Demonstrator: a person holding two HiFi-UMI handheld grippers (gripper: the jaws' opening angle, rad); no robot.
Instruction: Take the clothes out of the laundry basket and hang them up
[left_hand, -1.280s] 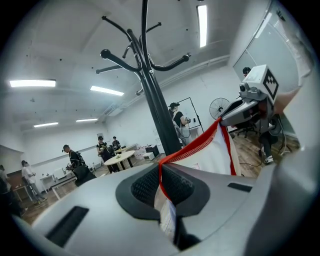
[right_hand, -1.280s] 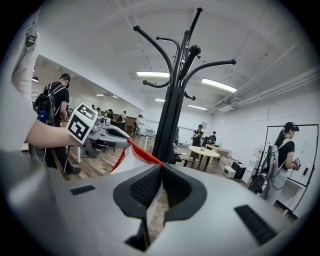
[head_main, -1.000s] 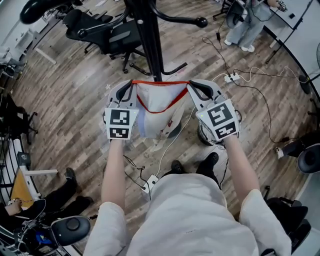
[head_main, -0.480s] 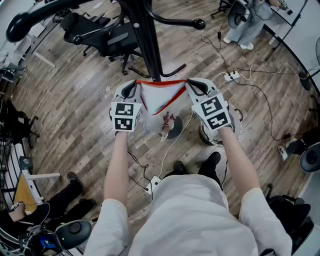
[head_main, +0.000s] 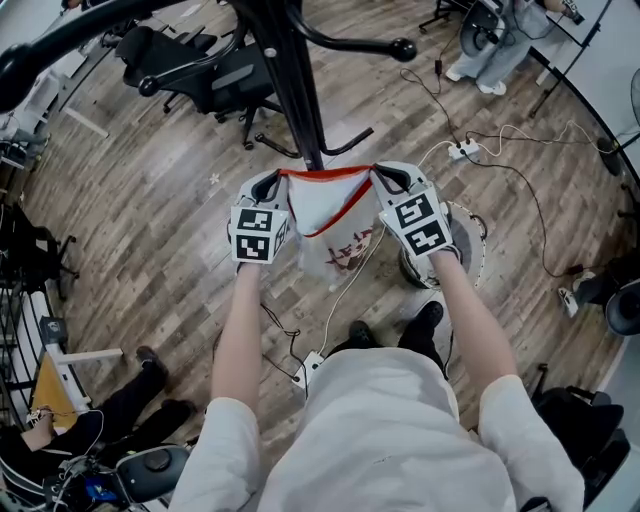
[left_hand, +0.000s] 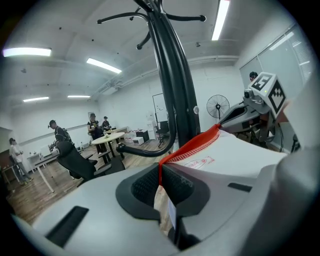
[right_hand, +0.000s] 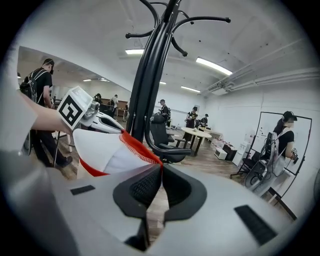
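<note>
A white garment with a red collar edge (head_main: 325, 205) hangs stretched between my two grippers, over the wooden floor. My left gripper (head_main: 273, 180) is shut on the red edge at its left end; in the left gripper view that red hem (left_hand: 192, 145) runs out from between the black pads. My right gripper (head_main: 385, 176) is shut on the hem's right end, and the red edge (right_hand: 137, 147) leaves its closed jaws toward the left. The black coat stand (head_main: 295, 85) rises just beyond the garment, its pole (left_hand: 172, 85) and hooks (right_hand: 150, 75) close in front of both grippers.
A black office chair (head_main: 215, 70) stands at the back left. Cables and a power strip (head_main: 462, 152) lie on the floor at the right, another strip (head_main: 303, 366) near the person's feet. A round white basket (head_main: 455, 250) sits under my right gripper. People stand in the room beyond.
Both grippers have sunk and drawn slightly closer to the stand's foot with the garment between them. The garment's printed front has swung into view below the collar.
</note>
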